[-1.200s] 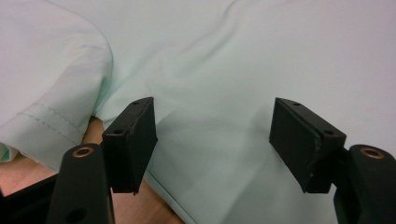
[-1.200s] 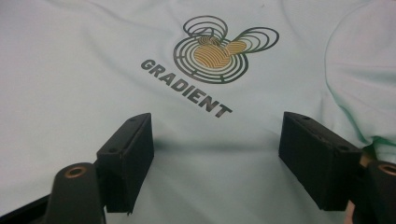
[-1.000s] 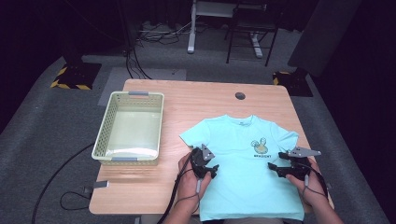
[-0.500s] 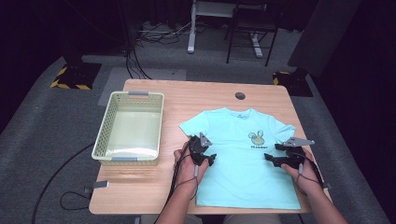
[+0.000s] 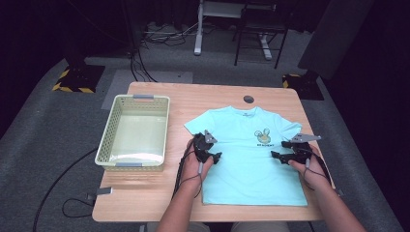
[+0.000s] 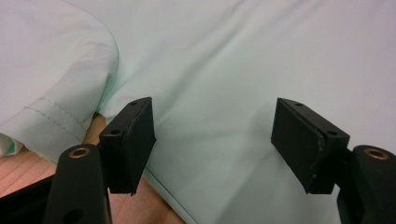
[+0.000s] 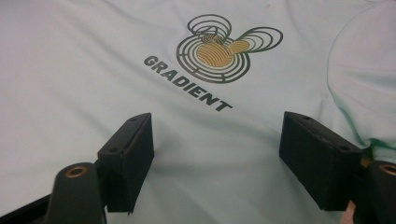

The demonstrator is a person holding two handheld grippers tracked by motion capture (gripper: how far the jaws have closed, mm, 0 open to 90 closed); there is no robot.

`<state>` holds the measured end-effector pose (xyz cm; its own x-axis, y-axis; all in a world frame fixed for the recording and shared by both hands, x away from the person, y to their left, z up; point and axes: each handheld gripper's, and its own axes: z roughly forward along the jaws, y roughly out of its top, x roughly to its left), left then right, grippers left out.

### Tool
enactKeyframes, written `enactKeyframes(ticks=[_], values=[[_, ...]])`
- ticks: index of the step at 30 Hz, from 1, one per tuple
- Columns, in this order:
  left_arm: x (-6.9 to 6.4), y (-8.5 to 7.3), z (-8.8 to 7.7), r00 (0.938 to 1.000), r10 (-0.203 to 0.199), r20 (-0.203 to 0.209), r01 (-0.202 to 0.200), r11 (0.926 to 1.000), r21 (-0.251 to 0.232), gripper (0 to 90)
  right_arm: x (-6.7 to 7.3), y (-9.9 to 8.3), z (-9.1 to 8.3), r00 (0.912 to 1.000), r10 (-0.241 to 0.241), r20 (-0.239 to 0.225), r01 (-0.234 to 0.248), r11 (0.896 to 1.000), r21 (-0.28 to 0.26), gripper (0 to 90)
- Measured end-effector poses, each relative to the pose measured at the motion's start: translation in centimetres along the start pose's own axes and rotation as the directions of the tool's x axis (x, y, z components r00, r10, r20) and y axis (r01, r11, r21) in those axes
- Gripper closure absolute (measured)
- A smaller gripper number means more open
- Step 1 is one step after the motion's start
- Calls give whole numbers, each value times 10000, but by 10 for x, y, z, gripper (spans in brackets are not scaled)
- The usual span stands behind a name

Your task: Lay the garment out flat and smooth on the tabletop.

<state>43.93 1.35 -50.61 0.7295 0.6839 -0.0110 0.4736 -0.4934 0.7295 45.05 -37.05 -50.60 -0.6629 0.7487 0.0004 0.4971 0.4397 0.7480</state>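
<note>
A light mint T-shirt (image 5: 246, 164) lies flat, front up, on the wooden table (image 5: 193, 96), with a round-eared logo (image 7: 219, 51) over the word GRADIENT on its chest. My left gripper (image 5: 215, 157) rests low on the shirt's left side edge just below the sleeve (image 6: 51, 79). Its jaws stand open over the fabric (image 6: 215, 140). My right gripper (image 5: 276, 153) sits at the shirt's right side near the other sleeve (image 7: 364, 70) and points inward. Its jaws are also open, with plain cloth between them (image 7: 217, 149).
A pale green mesh basket (image 5: 109, 140) stands on the table's left half, close to the shirt's left sleeve. A round cable hole (image 5: 248, 99) lies beyond the collar. Cables trail from both grippers over the near edge. Chairs and a desk frame stand on the floor behind.
Both hands have slid away from the person, and the shirt has shifted with them toward the far side of the table. The jaws look unchanged.
</note>
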Motion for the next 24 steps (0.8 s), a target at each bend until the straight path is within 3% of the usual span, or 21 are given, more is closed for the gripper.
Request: enactKeyframes(ticks=[6, 11, 14, 24], values=[[1, 1, 1, 9999, -91, -62, 91, 10000, -12, 302, -5, 5, 6, 10000, 34, 56, -34, 10000, -4, 277], [-4, 0, -1, 9968, -294, -745, 300, 9995, 74, 192, 1, 4, 1, 9993, 181, 314, -185, 9997, 136, 321], [-8, 0, -6, 9971, -78, -754, 93, 9998, 193, 191, 4, 5, -8, 9992, 82, 396, -93, 9995, 289, 321], [-31, 5, -35, 9907, 788, -1107, -791, 9969, 20, 164, 16, 8, -41, 9996, 89, 271, -86, 9999, -128, 217]])
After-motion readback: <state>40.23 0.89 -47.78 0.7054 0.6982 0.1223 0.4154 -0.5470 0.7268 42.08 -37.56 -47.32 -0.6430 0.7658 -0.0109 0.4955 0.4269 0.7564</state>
